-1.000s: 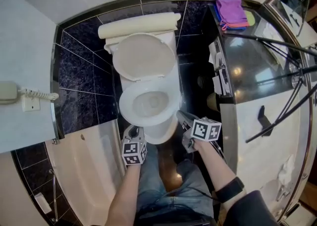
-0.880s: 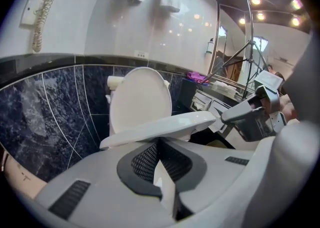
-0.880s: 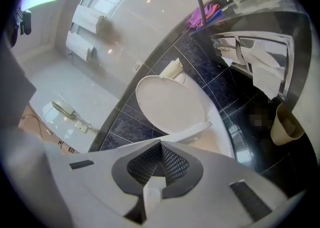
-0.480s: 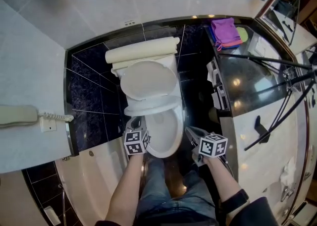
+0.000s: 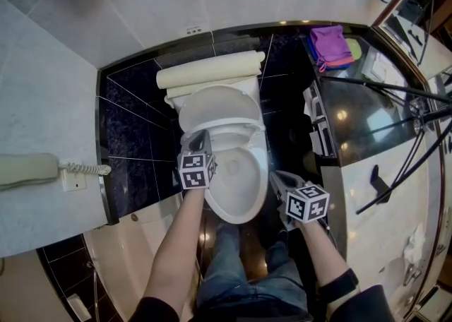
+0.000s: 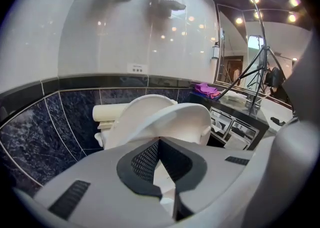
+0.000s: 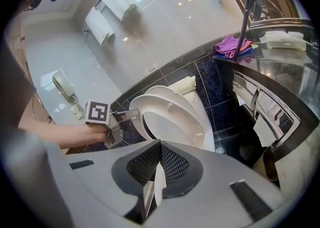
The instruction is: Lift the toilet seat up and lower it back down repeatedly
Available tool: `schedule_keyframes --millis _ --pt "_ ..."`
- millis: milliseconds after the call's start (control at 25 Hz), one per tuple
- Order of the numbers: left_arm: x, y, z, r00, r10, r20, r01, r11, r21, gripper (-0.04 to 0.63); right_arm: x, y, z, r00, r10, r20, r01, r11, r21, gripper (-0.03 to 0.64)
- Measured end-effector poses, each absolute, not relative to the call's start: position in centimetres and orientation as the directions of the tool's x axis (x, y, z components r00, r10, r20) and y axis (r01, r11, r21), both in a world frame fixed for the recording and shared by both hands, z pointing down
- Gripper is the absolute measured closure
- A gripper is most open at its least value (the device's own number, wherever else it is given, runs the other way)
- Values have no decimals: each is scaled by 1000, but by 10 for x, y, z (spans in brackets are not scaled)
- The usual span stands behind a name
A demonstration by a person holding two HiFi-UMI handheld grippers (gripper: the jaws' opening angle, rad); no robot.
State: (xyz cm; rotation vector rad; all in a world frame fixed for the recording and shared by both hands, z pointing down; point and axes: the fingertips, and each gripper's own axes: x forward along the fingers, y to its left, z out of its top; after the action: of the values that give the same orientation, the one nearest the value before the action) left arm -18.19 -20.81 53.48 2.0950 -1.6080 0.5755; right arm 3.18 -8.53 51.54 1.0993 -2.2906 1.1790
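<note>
The white toilet stands against the dark tiles, bowl (image 5: pixel 241 185) open and lid (image 5: pixel 217 107) upright against the tank (image 5: pixel 212 70). The toilet seat (image 5: pixel 236 130) is tilted up, about halfway between bowl and lid. My left gripper (image 5: pixel 200 138) is shut on the seat's left front edge; the right gripper view shows that grip on the seat (image 7: pixel 172 117) by the left gripper (image 7: pixel 125 117). In the left gripper view the seat (image 6: pixel 175 116) arches just beyond the left gripper (image 6: pixel 160 144). My right gripper (image 5: pixel 277 176) hangs shut and empty beside the bowl's right side, and it (image 7: pixel 159 147) touches nothing.
A wall phone (image 5: pixel 28 169) hangs at the left above the bathtub (image 5: pixel 127 243). A dark vanity counter (image 5: pixel 353 112) with a purple cloth (image 5: pixel 332 44) is close on the right, crossed by black tripod legs (image 5: pixel 381 86). The person's legs (image 5: pixel 240 271) are in front of the bowl.
The seat has gone from flat on the bowl to half raised. My left gripper rose and moved toward the tank with it. The right gripper stayed by the bowl's right side.
</note>
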Motion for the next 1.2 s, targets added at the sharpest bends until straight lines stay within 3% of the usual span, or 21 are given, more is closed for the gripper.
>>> schedule_keyframes --millis 560,1200 --pt "-194 -234 526 235 -787 571 -966 -254 47 597 33 -93 511 -633 -491 599 -773 355 -526 601" --pt "-161 -87 400 220 -826 519 -965 -263 -9 597 34 -79 418 -668 -492 558 -727 591 -349 600"
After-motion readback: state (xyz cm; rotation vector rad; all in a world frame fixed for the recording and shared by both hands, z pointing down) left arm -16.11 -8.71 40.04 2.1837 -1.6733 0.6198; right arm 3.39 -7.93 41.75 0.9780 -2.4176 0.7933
